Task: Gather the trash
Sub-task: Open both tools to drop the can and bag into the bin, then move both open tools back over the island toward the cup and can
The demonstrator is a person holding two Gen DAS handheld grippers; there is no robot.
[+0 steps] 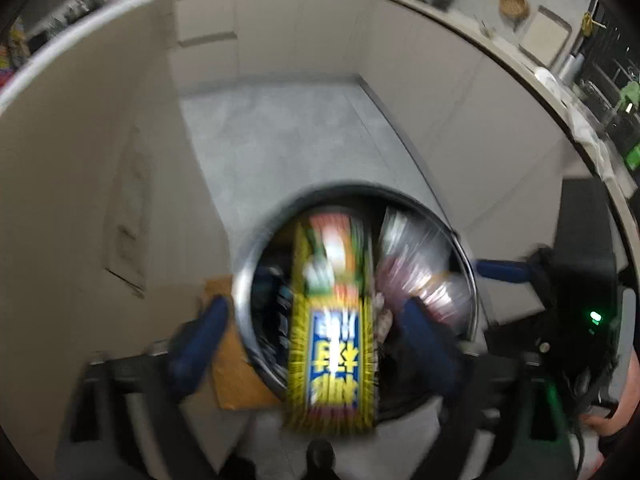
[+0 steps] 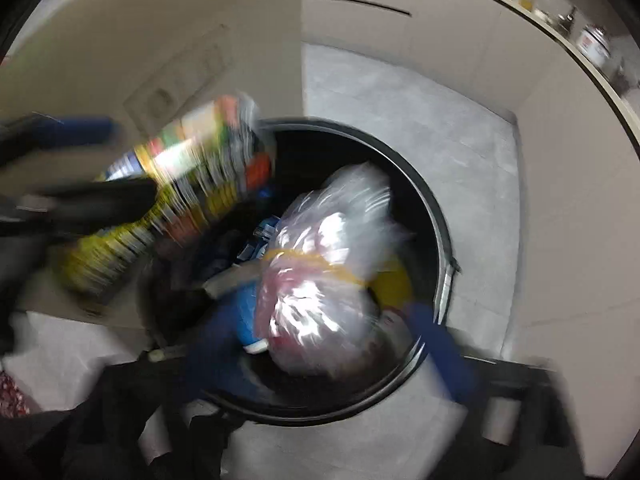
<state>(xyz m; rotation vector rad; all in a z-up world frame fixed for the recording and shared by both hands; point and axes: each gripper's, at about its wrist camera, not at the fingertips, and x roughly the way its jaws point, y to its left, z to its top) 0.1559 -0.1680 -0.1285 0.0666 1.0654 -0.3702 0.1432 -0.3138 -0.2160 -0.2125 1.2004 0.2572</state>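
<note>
Both views are dim, with flat indoor light and soft shadows. Motion blur smears the yellow packet (image 1: 332, 344) between the fingers and the clear plastic bag (image 2: 320, 280), whose wrinkles throw bright white glare. The bin (image 2: 436, 216) below the fingers is dark inside. Fisheye distortion bends the counter edge (image 1: 500, 60), and the corners go black.

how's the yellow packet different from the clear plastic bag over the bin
The yellow packet is a flat, long, printed wrapper, opaque with bright lettering; the clear plastic bag is a puffy see-through bundle with reddish contents. The packet lies between the left tool's fingers, the bag between the right tool's. Neither looks gripped, and both sit over the round bin.
</note>
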